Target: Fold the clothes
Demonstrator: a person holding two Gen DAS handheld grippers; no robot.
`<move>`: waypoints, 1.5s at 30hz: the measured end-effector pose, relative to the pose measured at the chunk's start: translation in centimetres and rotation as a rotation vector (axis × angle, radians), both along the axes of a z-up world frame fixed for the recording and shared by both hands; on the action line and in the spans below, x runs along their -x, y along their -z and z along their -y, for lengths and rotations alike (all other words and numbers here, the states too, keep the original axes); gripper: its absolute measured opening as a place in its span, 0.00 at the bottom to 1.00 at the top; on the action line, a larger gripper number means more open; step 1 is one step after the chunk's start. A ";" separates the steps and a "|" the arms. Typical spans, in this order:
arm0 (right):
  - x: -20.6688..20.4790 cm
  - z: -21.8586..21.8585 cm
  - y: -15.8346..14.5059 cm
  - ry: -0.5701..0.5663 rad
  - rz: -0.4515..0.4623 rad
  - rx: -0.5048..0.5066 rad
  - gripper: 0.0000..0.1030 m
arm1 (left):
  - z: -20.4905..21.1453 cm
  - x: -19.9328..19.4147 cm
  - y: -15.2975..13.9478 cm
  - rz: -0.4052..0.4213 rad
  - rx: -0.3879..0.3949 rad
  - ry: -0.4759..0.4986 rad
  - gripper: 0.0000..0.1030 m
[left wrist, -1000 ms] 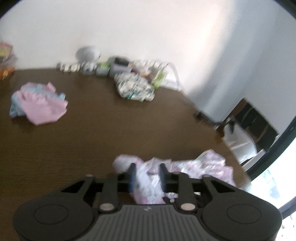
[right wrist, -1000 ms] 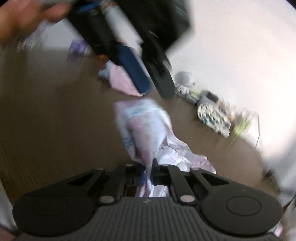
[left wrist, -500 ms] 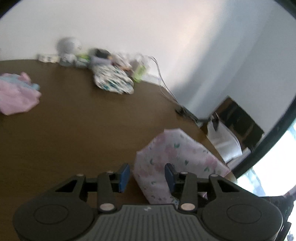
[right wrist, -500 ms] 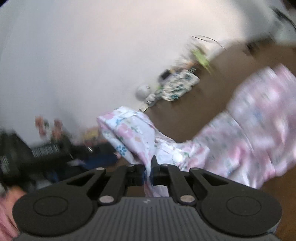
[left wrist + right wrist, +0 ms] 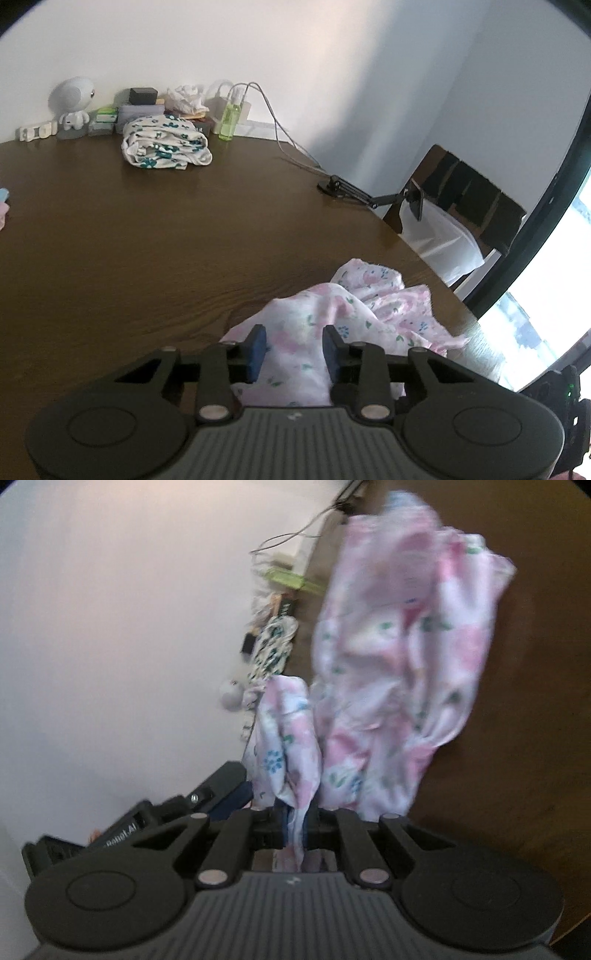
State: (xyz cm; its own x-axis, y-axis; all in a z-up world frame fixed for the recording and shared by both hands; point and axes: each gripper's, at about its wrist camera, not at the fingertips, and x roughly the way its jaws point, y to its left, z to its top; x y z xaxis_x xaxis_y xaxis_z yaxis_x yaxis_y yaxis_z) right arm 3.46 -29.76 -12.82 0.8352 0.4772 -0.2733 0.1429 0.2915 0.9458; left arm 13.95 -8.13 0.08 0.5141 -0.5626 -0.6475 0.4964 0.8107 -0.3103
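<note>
Left wrist view: the pink floral garment (image 5: 354, 317) lies crumpled on the dark wooden surface (image 5: 147, 240), close to its near right edge, with one fold running up between the fingers of the left claw (image 5: 293, 347). Those jaws have just been closing yet stand partly apart, and the blue pads (image 5: 256, 345) do not seem to press the cloth. The fabric looks thin, light and limp, so it should drape and bunch rather than hold a shape; a hem or corner is likely the best place to pinch. Open surface stretches away to the left and back, well apart from a folded white-and-teal garment (image 5: 166, 146), a green bottle (image 5: 229, 120) and a cable (image 5: 284, 144) along the wall. The drop-off at the right, beside a chair (image 5: 476, 206), is the edge to mind. Right wrist view: the picture is rolled and blurred, so details are uncertain, but the right claw (image 5: 295, 821) is pinched nearly closed on a narrow bunch of the same garment, whose larger part spreads over the surface beyond. The left claw shows at lower left.
</note>
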 end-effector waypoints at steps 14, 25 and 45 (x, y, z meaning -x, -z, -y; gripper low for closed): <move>0.4 -0.6 -2.1 -0.106 0.056 0.250 0.20 | 1.5 -1.4 2.2 -0.026 -0.040 0.031 0.25; -1.1 0.6 -3.6 -0.162 0.081 0.310 0.16 | -0.3 -1.0 1.6 -0.036 0.050 0.021 0.26; 1.7 1.1 -8.3 -0.263 0.160 0.627 0.36 | 0.4 -0.2 2.3 0.018 -0.053 0.069 0.25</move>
State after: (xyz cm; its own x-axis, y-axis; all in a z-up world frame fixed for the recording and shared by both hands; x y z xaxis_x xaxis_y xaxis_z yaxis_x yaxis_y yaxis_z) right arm 1.79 -30.87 -4.50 0.7663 0.4620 -0.4464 -0.1348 0.7950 0.5915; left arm 14.15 -8.50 -2.24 0.4869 -0.5622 -0.6685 0.5567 0.7895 -0.2584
